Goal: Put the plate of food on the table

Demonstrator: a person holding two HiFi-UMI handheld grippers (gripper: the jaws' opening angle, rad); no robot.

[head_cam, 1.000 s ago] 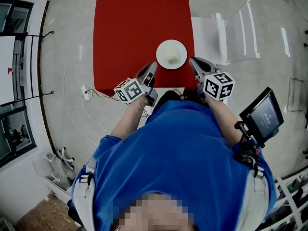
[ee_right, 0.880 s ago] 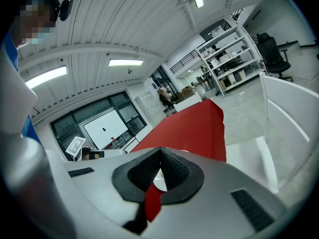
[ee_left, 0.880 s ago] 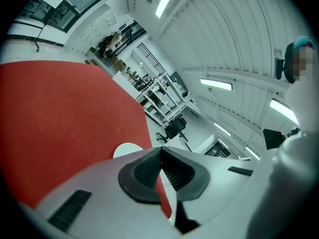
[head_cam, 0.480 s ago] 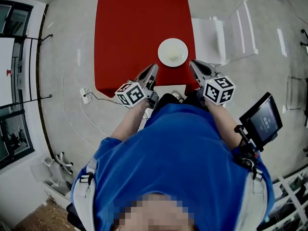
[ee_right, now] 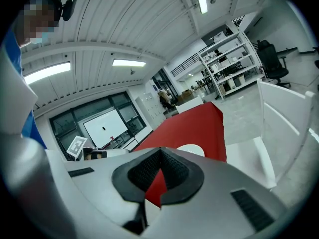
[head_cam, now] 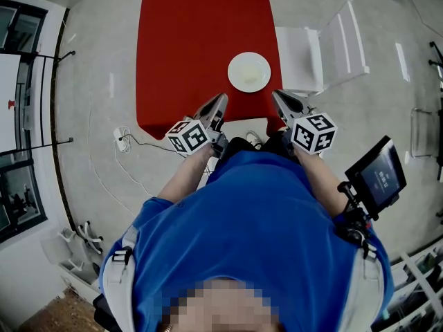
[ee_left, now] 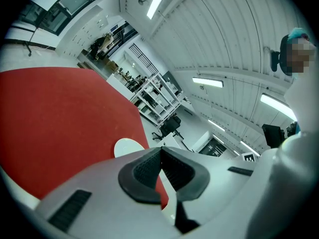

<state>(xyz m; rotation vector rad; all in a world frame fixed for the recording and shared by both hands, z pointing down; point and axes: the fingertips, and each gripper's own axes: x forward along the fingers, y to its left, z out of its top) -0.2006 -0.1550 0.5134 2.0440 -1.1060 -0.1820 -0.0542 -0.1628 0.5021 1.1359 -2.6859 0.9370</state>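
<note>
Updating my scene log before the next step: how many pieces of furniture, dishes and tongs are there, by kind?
Table: 1
Chair: 1
Plate: 1
Tongs: 2, the left tongs and the right tongs
Total: 5

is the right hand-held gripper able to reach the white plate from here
Probably yes: the white plate sits on the red table just ahead of the right hand-held gripper, nothing between them, though its jaws are shut.
</note>
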